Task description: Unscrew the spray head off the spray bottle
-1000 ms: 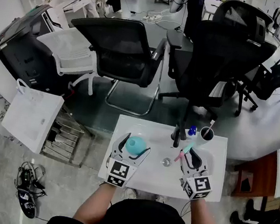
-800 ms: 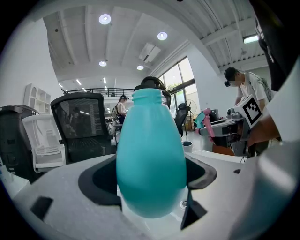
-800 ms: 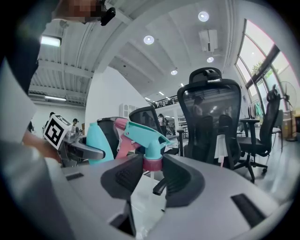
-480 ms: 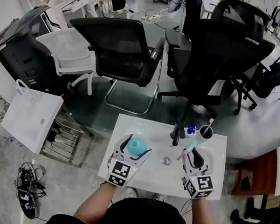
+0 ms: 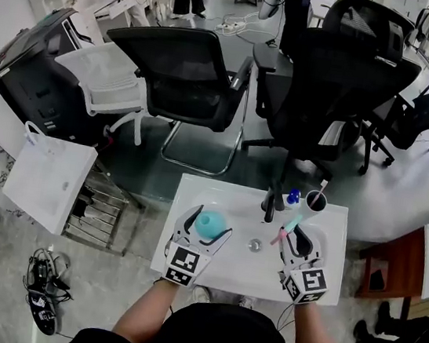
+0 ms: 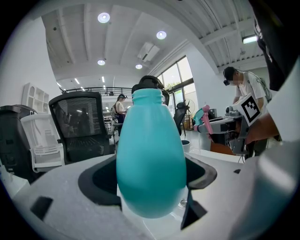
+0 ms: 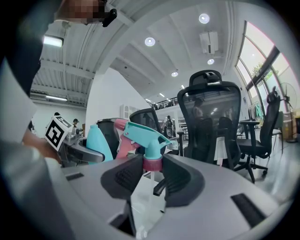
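The spray head (image 7: 143, 139), teal with a pink trigger, is off the spray bottle (image 6: 150, 154). It stands upright between the right gripper's (image 7: 152, 174) fingers (image 7: 123, 179), which clamp its pink collar from both sides, with the nozzle rising above them. The open-necked teal bottle sits upright between the left gripper's (image 6: 151, 190) fingers (image 6: 99, 182), which press on its wide belly, its neck well above them. In the head view both grippers are over the white bench (image 5: 236, 271), the two pairs of fingers well apart.
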{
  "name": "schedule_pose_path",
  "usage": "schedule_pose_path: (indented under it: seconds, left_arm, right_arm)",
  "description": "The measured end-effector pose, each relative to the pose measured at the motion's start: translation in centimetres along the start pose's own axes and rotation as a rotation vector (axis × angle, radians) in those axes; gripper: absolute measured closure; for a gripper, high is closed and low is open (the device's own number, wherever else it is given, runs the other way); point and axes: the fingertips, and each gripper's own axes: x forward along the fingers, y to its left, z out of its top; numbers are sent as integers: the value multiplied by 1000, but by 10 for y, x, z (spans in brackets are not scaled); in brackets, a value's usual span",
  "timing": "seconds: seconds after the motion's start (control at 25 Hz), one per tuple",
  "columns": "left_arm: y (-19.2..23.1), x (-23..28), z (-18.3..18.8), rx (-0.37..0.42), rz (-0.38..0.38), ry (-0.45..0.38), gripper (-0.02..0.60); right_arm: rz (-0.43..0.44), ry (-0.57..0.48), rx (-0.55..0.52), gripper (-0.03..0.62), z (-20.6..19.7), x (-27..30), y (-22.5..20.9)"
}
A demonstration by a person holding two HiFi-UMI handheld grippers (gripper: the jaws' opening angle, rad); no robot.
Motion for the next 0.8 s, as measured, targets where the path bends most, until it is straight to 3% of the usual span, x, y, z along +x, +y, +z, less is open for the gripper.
schedule_pose_path:
  seconds: [0.8]
  left_arm:
    - [2, 3, -4, -10, 6, 13, 183]
  right_arm:
    - [-33, 34, -14, 459, -7, 4, -3]
